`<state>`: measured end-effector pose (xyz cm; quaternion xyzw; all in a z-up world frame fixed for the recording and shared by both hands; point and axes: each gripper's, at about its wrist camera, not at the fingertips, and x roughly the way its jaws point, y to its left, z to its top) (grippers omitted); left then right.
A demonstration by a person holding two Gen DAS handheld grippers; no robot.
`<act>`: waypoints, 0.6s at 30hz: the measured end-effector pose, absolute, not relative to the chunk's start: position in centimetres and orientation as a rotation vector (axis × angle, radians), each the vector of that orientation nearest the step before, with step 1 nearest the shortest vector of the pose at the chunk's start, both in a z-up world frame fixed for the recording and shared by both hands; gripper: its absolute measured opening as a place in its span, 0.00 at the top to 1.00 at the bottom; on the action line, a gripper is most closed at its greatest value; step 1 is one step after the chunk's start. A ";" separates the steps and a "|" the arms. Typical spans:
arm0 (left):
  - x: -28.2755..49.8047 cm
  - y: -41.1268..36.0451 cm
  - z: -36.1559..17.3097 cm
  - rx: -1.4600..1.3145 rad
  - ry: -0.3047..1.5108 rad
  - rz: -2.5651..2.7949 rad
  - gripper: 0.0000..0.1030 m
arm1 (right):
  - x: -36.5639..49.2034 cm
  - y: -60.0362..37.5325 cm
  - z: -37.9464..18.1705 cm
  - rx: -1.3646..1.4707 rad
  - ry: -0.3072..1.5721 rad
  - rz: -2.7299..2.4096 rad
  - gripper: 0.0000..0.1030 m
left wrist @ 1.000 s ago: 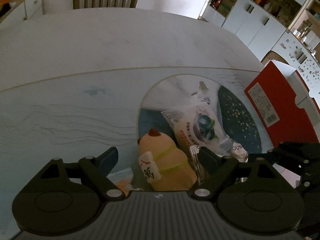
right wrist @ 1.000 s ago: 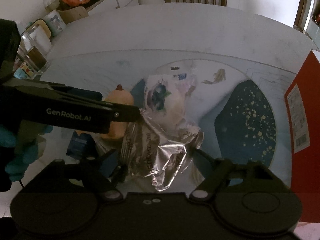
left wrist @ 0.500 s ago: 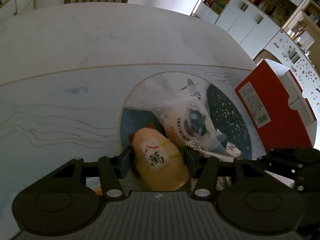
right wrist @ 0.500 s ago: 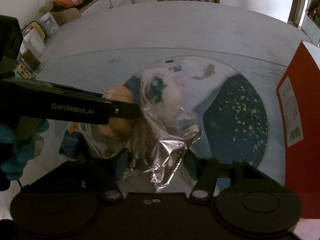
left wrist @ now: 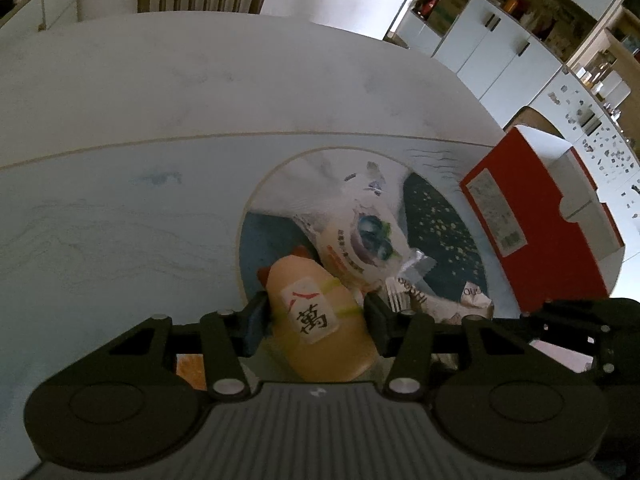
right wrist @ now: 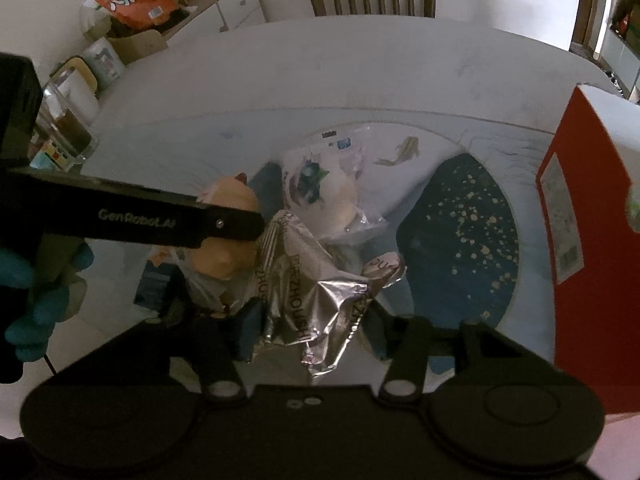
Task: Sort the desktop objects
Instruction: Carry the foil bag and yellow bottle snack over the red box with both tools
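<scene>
A: Left wrist view first. What do we record for the left gripper [left wrist: 316,318]?

B: We record its 2 fingers pressed against both sides of the yellow plush toy [left wrist: 322,328], so the jaws are clamped on it. The toy carries a white tag with a black character and sits at the near edge of the round printed mat [left wrist: 280,184] on the table [left wrist: 200,80].

A: And beyond the toy?

B: We see the clear blueberry bread bag [left wrist: 360,236] touching the toy on its far right side. The silver foil packet [left wrist: 420,292] lies just right of the toy. The red box [left wrist: 536,232] stands at the right edge of the mat.

A: Now the right wrist view.

B: We see the right gripper [right wrist: 316,322] with 1 finger on each side of the silver foil packet [right wrist: 320,300], closed on its crumpled near end. The packet lies on the mat, just near of the bread bag [right wrist: 320,192]. The plush toy [right wrist: 224,232] is to the left, partly hidden by the left gripper's black finger [right wrist: 160,220]. The red box [right wrist: 580,240] stands at the right.
</scene>
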<state>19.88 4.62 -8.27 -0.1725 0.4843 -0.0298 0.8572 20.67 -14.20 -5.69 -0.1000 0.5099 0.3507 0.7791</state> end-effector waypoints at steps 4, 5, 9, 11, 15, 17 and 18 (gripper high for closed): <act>18.8 4.2 -7.1 -0.370 1.011 -0.071 0.51 | 20.3 -14.8 -4.7 -0.205 1.089 0.758 0.49; 18.5 4.1 -6.8 -0.372 1.008 -0.074 0.51 | 20.2 -15.0 -4.5 -0.204 1.085 0.756 0.49; 17.5 3.4 -5.3 -0.367 0.991 -0.085 0.51 | 19.9 -15.9 -3.6 -0.196 1.075 0.747 0.49; 17.0 2.9 -4.5 -0.368 0.981 -0.095 0.51 | 19.8 -16.3 -3.1 -0.191 1.067 0.747 0.49; 16.3 1.7 -3.2 -0.356 0.968 -0.114 0.51 | 19.4 -17.4 -2.3 -0.193 1.055 0.735 0.49; 15.9 1.2 -2.5 -0.354 0.960 -0.126 0.51 | 19.2 -18.0 -1.7 -0.191 1.047 0.732 0.49; 15.8 0.9 -2.3 -0.352 0.957 -0.131 0.51 | 19.0 -18.4 -1.4 -0.192 1.043 0.728 0.49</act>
